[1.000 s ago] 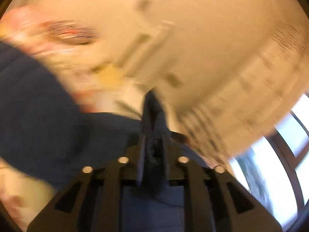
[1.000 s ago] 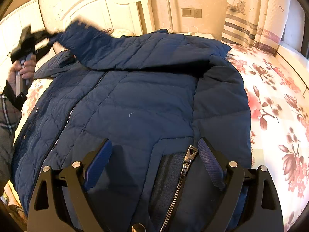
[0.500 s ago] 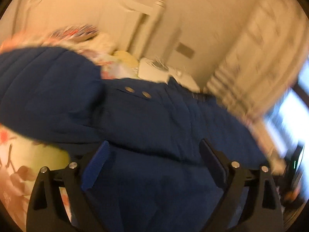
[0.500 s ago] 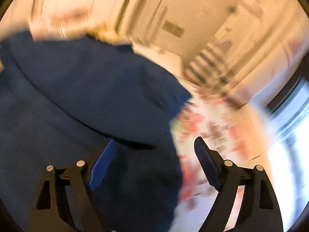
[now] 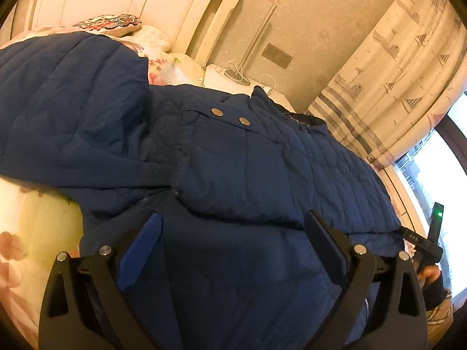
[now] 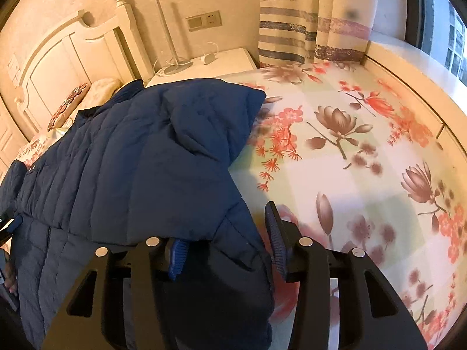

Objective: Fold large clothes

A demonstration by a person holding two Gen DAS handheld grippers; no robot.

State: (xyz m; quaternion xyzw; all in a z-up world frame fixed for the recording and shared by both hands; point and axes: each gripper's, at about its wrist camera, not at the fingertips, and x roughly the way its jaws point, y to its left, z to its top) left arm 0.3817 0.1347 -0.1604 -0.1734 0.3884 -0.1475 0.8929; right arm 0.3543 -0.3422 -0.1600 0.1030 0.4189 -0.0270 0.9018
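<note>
Nearest the left wrist camera, the left gripper point(image 5: 232, 233) has its two fingers spread wide apart with nothing between them, poised over the one navy quilted jacket point(image 5: 248, 160) that lies across the bed point(image 6: 350, 160). In the right wrist view the right gripper point(image 6: 226, 239) also stands apart, its two fingers straddling the jacket's point(image 6: 140, 160) edge where it meets the floral bedspread, one pad over the fabric and the other over the sheet; whether they touch cannot be told. One sleeve point(image 5: 73, 102) lies folded over the jacket's body, and two metal snaps point(image 5: 229, 116) show on a flap just beyond the left gripper. Beyond the jacket, toward the headboard point(image 6: 67, 58), sits one embroidered cushion point(image 5: 109, 23). Beside the headboard stands one white nightstand point(image 6: 204, 67), and behind it one wall switch plate point(image 6: 204, 20). Striped curtains point(image 6: 306, 29) hang beyond the nightstand.
</note>
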